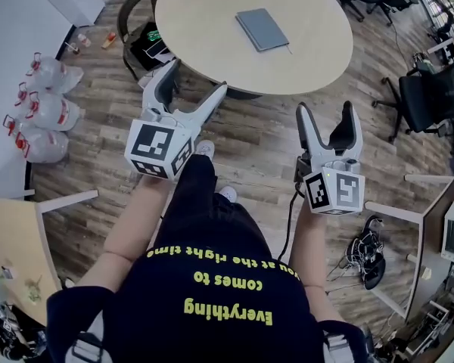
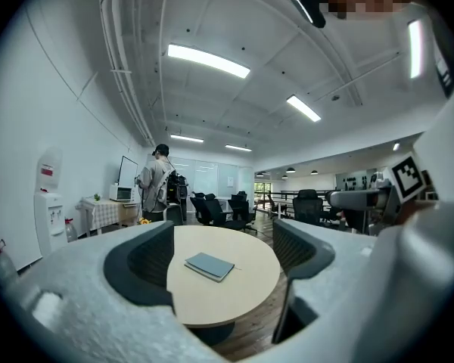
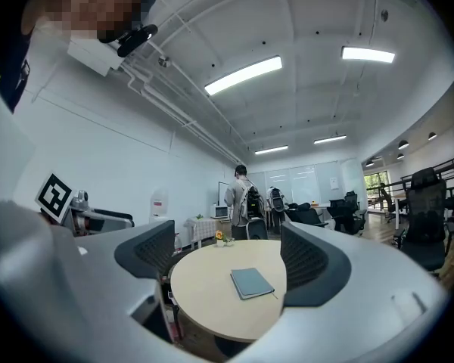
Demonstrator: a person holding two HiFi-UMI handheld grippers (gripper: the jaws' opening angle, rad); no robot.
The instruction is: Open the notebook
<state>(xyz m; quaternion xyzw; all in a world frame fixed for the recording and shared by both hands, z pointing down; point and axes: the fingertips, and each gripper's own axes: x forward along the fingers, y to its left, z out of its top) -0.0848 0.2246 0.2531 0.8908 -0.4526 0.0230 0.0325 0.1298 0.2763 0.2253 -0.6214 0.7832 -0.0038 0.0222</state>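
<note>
Notebook point(image 1: 262, 29) closed on surface; both tools wide, empty

Slim grey-blue notebook, cover shut, flat on round light-wood surface point(image 1: 212, 21). In head view: on far half, right of ctr, edges skewed to rim.

Out in front of body, left tool point(image 1: 197, 76), white w/ dark pads & marker cube: level, pointed toward surface. Jaws spread far apart, nothing btw them. In left gripper view, only distant surface & notebook framed in gap, apart from both pads.

Next to it, right tool point(image 1: 326, 108), same build: level, a bit nearer body in head view. Jaws likewise wide, empty. In right gripper view, notebook seen through gap, well away from pads.

Bare forearms under both tools. Dark shirt point(image 1: 219, 331) w/ yellow lettering at bottom of head view. White shoes point(image 1: 205, 148) on wood-plank floor point(image 1: 98, 172).

Surroundings: clear water jugs point(image 1: 41, 116) w/ red caps along white wall at left; black office chairs point(image 1: 431, 97) at right; tangle of cables point(image 1: 363, 252) on floor, lower right. Beyond surface, in both gripper views, person point(image 2: 157, 181) in grey top w/ backpack, standing. White water dispenser point(image 2: 49, 203) by wall. Ceiling strip lights point(image 2: 208, 60) on.
</note>
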